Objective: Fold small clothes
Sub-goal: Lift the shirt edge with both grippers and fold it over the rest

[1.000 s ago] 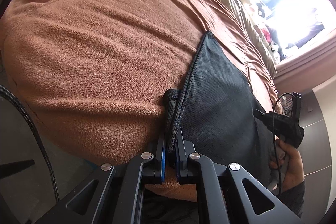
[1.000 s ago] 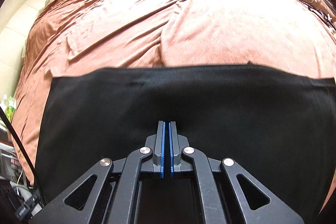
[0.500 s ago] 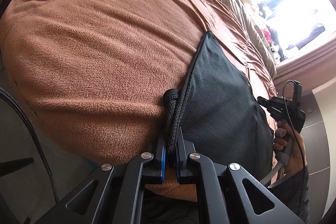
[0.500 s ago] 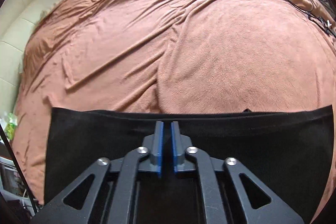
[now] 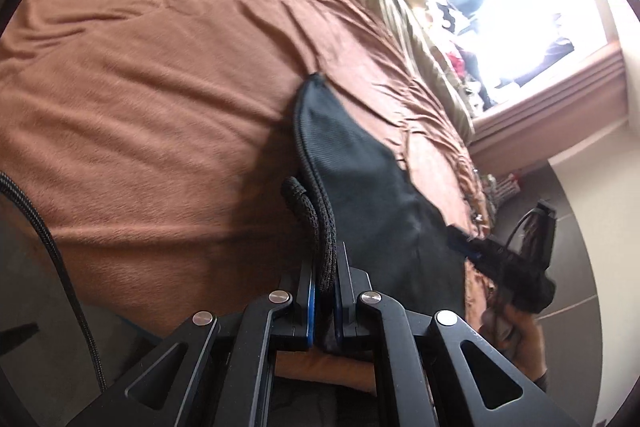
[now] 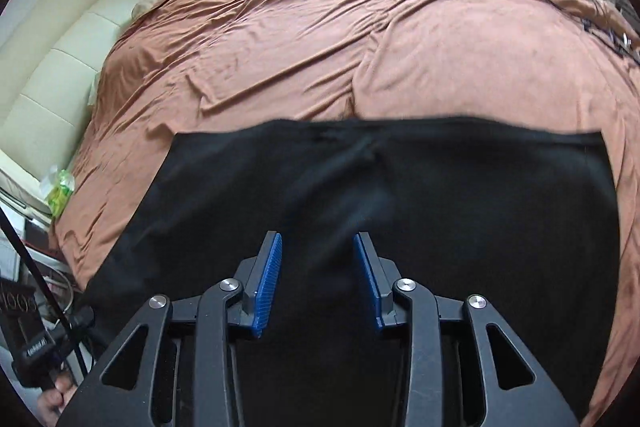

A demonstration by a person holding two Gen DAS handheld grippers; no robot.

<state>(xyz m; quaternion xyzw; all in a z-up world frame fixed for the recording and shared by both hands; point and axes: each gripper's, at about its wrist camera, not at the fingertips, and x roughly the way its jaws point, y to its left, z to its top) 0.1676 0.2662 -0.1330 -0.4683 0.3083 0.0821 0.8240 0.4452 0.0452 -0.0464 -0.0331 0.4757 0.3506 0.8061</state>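
1. Black garment (image 6: 400, 211) lies spread on the brown blanket (image 6: 300, 39) (near edge of the bed).
2. Left gripper (image 5: 324, 291): jaws clamped on the garment's thick corded edge.
3. Right gripper (image 6: 317, 267): jaws just opened, apart above the cloth, gripping nothing.

Black gripper (image 6: 317, 239), blue pads (image 6: 269, 277), silver screws.

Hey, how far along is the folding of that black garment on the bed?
Done: black garment lies spread flat on the brown blanket. In hand: left gripper pinches its corded edge; right gripper has just been opening, nothing between its pads. Left: no fold visible yet.
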